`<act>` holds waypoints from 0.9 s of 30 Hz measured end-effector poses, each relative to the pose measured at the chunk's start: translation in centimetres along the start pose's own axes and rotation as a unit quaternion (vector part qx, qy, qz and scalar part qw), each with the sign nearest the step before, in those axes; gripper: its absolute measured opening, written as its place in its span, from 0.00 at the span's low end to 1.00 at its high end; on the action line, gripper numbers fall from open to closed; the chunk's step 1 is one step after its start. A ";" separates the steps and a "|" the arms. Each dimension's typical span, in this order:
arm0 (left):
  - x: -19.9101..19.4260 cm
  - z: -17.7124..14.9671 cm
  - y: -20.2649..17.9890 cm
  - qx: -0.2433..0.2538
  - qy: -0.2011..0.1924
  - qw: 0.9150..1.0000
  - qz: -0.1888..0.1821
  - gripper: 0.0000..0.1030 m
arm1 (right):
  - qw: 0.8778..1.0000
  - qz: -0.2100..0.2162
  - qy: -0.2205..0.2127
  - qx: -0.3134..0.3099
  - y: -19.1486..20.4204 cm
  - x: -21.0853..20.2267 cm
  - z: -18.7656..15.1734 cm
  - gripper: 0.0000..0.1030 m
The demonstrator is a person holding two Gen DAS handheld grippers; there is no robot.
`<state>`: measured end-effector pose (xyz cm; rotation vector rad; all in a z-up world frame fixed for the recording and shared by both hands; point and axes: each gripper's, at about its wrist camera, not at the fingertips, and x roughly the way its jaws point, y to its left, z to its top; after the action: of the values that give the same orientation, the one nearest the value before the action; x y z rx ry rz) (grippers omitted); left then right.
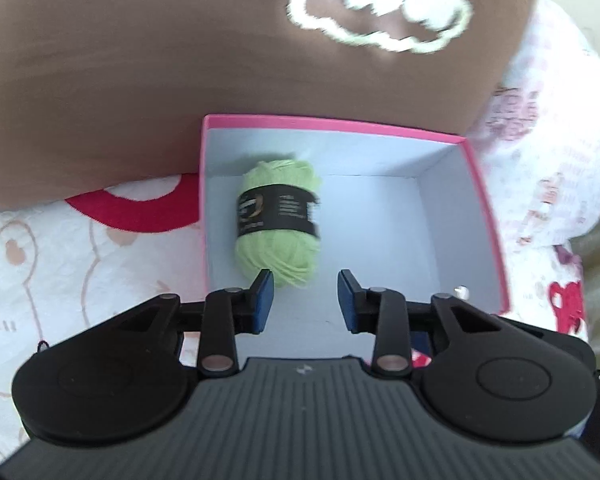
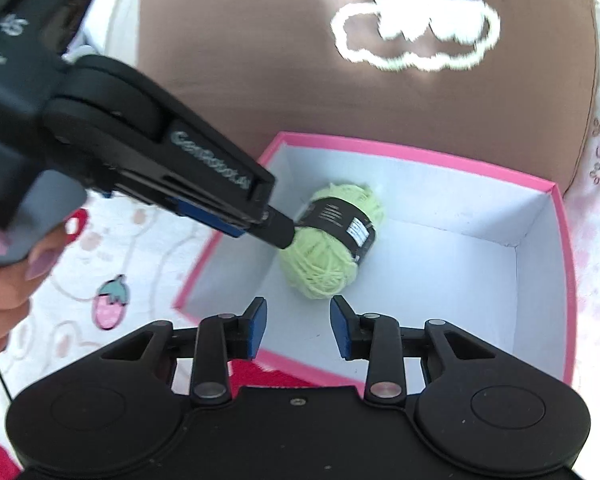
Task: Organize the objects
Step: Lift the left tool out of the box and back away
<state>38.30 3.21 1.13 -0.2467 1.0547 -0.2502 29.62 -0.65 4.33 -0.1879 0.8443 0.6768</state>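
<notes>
My left claw (image 1: 305,300) hangs over the near edge of the pink box (image 1: 485,216), its blue pads (image 1: 265,300) a little apart with nothing between them. My right claw (image 2: 298,328) hovers at the box's near rim, narrowly parted and empty too. The green yarn ball (image 1: 278,220), wrapped in a black label, lies on the white floor by the left wall. A brown cushion (image 1: 180,60) sits beyond the far edge, on the patterned bedspread (image 1: 60,260).
</notes>
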 end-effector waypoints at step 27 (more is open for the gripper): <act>-16.6 -10.8 -6.8 0.121 0.020 0.992 -0.026 0.72 | 0.997 -0.051 -0.006 -0.056 1.8 -15.9 -8.3 0.87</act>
<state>20.45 1.27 11.91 -0.0513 1.0483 -0.4275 15.86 -10.26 10.85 -0.3247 0.7808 0.6290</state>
